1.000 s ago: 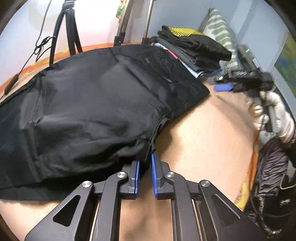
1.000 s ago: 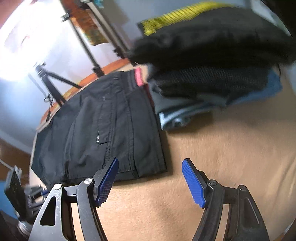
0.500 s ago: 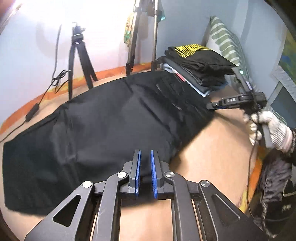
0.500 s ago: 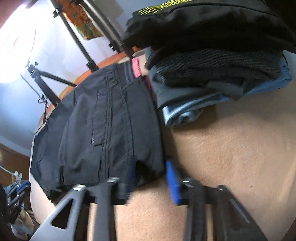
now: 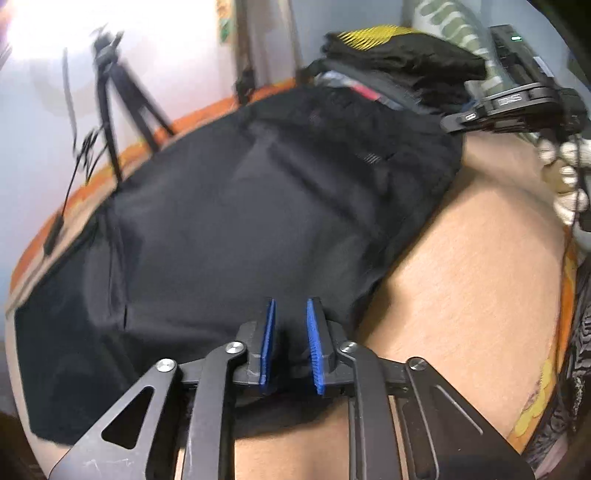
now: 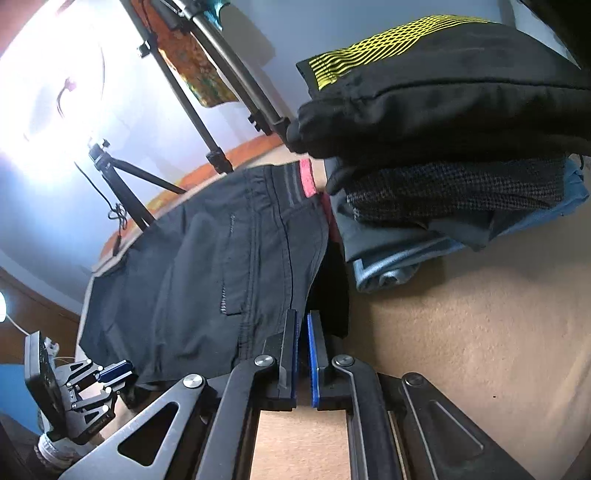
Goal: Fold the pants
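Black pants (image 5: 258, 206) lie spread on the tan surface (image 5: 472, 295), also in the right wrist view (image 6: 207, 273). My left gripper (image 5: 290, 328) is shut on the near edge of the pants, fabric between its blue pads. My right gripper (image 6: 303, 332) is shut on the waistband corner of the pants, which lifts off the surface there. The right gripper shows at the top right of the left wrist view (image 5: 469, 118); the left one shows at the lower left of the right wrist view (image 6: 110, 371).
A stack of folded clothes (image 6: 443, 140) with a black and yellow piece on top lies right of the waistband, touching it. Tripods (image 5: 118, 107) stand behind the pants. A striped pillow (image 5: 450, 22) leans on the wall. Dark striped cloth (image 5: 576, 369) hangs at the right edge.
My right gripper closed from wide open onto the waistband corner and raised it. My left gripper stayed shut on the pants edge and shifted, the view tilting with blur.
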Demonstrator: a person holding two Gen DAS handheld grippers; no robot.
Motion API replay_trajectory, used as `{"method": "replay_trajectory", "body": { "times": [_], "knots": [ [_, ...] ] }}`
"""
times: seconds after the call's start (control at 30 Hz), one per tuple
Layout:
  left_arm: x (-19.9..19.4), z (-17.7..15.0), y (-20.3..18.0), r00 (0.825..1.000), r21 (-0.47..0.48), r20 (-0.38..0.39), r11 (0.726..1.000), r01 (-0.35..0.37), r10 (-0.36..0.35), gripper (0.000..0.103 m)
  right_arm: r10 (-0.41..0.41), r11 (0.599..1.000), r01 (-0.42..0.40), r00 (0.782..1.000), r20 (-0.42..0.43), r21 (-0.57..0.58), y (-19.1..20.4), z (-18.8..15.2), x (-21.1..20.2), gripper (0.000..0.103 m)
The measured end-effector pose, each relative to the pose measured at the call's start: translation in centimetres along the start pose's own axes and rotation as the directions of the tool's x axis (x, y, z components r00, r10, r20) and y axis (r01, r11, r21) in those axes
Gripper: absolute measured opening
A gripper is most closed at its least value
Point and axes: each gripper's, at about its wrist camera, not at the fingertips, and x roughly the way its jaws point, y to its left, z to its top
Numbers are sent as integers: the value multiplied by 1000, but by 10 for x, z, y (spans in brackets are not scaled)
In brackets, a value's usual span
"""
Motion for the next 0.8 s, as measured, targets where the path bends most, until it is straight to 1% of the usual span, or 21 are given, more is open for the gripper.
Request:
{"method": "replay_trajectory", "body": {
  "times": [0.03, 0.1, 0.23, 0.3, 0.43, 0.53, 0.6, 0.63, 0.7, 0.73, 0.77, 0.8],
  "knots": [
    [-3, 7, -8, 1000, 18, 21, 1000, 6, -6, 39, 6, 1000, -6, 1000, -2, 5, -2, 0, -1, 3],
    [-8, 21, -28, 996, 51, 67, 997, 52, -55, 48, 19, 1000, -19, 1000, -10, 21, -6, -1, -1, 3],
    [6, 51, -70, 986, 113, 91, 985, 132, -143, 48, 87, 994, -86, 996, -18, 68, -12, 0, -3, 3],
    [18, 64, -87, 982, 138, 89, 979, 152, -165, 48, 115, 991, -114, 993, -10, 67, -12, 2, -6, 2],
    [41, 82, -112, 975, 159, 78, 968, 193, -207, 48, 140, 988, -139, 990, -7, 66, -11, 4, -8, 2],
    [58, 95, -133, 978, 196, 69, 964, 178, -195, 48, 137, 988, -135, 990, -16, 76, -15, 5, -5, 2],
    [65, 103, -143, 983, 209, 66, 965, 156, -174, 48, 154, 984, -152, 988, -15, 94, -22, 6, -7, 3],
    [70, 106, -147, 984, 216, 62, 965, 147, -164, 48, 166, 981, -164, 986, -13, 101, -26, 8, -8, 6],
    [78, 110, -153, 990, 233, 58, 966, 111, -127, 48, 171, 979, -169, 985, -11, 114, -33, 9, -12, 7],
    [82, 111, -156, 992, 244, 57, 965, 95, -112, 48, 172, 978, -169, 985, -8, 121, -37, 10, -13, 10],
    [84, 112, -157, 993, 254, 60, 963, 87, -106, 48, 168, 978, -166, 986, -5, 125, -40, 10, -14, 20],
    [86, 112, -157, 992, 255, 66, 963, 85, -105, 48, 160, 978, -159, 987, -2, 132, -43, 10, -16, 26]
  ]
}}
